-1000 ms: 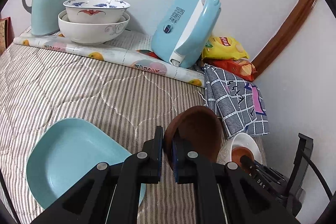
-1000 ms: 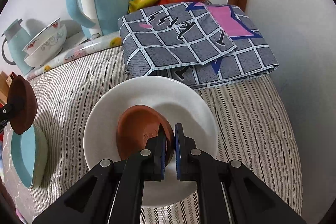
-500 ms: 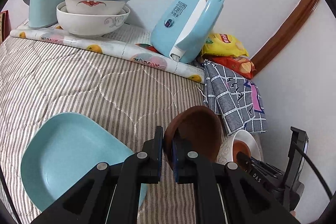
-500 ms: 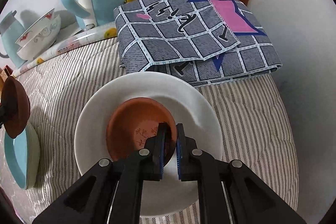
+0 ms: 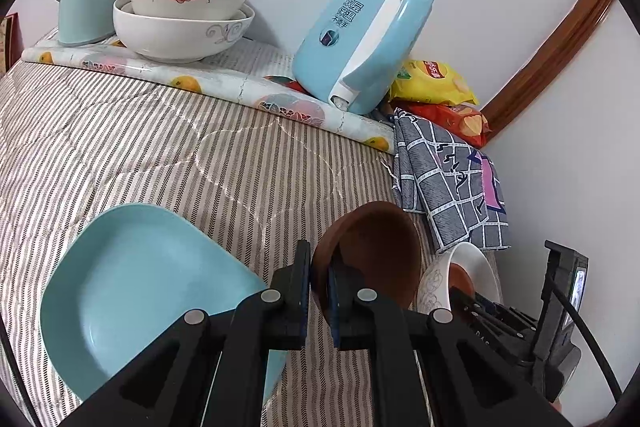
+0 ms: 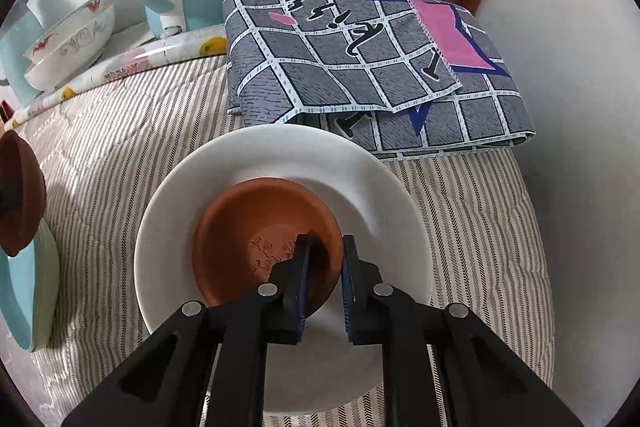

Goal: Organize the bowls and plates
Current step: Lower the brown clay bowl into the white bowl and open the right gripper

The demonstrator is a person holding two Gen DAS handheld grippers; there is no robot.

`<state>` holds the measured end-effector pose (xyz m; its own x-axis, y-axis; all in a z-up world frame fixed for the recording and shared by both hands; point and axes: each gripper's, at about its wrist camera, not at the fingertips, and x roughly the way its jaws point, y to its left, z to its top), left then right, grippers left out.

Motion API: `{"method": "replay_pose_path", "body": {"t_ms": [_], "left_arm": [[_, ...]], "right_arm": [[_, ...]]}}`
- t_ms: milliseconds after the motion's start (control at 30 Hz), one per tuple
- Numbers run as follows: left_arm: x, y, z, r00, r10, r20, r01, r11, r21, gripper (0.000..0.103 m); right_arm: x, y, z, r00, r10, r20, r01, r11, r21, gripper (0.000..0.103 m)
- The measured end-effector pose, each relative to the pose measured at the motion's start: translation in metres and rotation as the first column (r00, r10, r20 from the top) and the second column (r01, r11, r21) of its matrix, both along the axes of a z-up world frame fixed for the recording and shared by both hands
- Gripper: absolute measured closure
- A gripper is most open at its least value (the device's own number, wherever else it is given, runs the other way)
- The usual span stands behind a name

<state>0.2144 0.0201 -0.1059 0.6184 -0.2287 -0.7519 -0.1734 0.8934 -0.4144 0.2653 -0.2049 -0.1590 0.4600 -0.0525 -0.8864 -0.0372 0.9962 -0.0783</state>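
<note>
Terracotta saucer (image 6: pixel 256 227) in white plate (image 6: pixel 360 179)

The left gripper (image 5: pixel 319 281) pinches the rim of a dark brown bowl (image 5: pixel 372 251), held tilted above the striped quilt (image 5: pixel 160 147); a light blue plate (image 5: pixel 136 291) lies beside it.

Your striped quilted bed (image 5: pixel 160 147) and what sits on it.
Near you lie the light-blue plate (image 5: pixel 132 287) at left and the white plate (image 6: pixel 360 187) at right; farther off, the checked folded cloth (image 6: pixel 360 67) and fruit-print mat (image 5: pixel 240 83).
</note>
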Motion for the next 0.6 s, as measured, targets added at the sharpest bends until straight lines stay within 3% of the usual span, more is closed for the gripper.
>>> {"method": "replay_pose_path", "body": {"t_ms": [100, 233, 600], "left_arm": [[-0.002, -0.001, 0.001, 1.0, -0.005, -0.004, 0.005, 1.0, -0.001, 0.095], [-0.004, -0.003, 0.003, 1.0, -0.011, -0.004, 0.011, 1.0, 0.005, 0.095], [-0.014, -0.025, 0.018, 0.999, -0.042, 0.025, 0.041, 0.999, 0.028, 0.095]], "right_arm": [[-0.001, 0.002, 0.001, 1.0, 0.004, 0.009, -0.005, 1.0, 0.005, 0.073], [-0.005, 0.0, 0.004, 1.0, -0.001, 0.016, 0.0, 1.0, 0.014, 0.073], [-0.034, -0.024, 0.048, 0.99, -0.028, 0.139, 0.013, 0.994, 0.108, 0.073]]}}
